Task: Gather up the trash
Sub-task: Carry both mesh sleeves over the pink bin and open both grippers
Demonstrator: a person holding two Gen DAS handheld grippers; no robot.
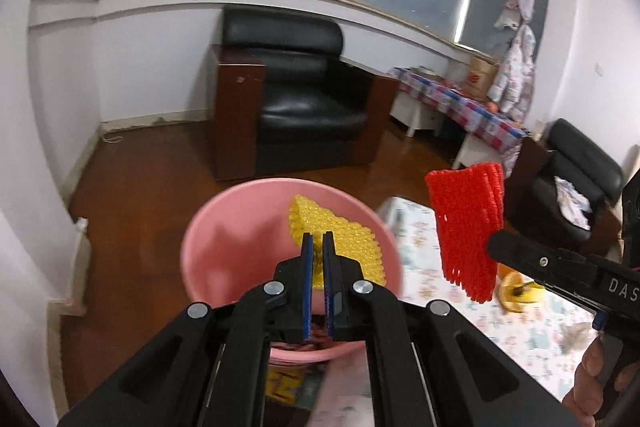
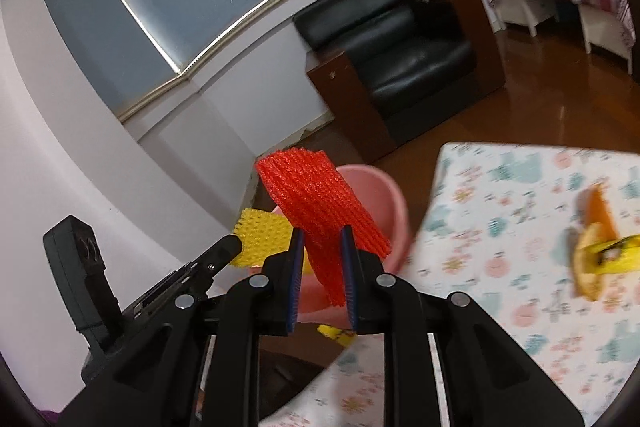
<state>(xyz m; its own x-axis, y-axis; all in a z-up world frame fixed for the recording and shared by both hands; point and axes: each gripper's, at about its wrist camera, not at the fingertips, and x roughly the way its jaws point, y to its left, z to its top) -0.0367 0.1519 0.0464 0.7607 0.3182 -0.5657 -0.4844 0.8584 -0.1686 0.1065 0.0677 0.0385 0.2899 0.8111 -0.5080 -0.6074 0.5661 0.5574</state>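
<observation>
Two foam nets hang in open air over the table's (image 2: 520,267) edge and wood floor (image 1: 132,187). Beyond the left tongs (image 1: 317,243), clenched on the yellow net (image 1: 340,239), sits the pink basin (image 1: 224,239). To their right, the right tongs (image 2: 322,239) grasp the red net (image 2: 320,211). Peel scraps (image 2: 596,255) lie right of those tongs; a black armchair (image 1: 304,87) stands beyond.
</observation>
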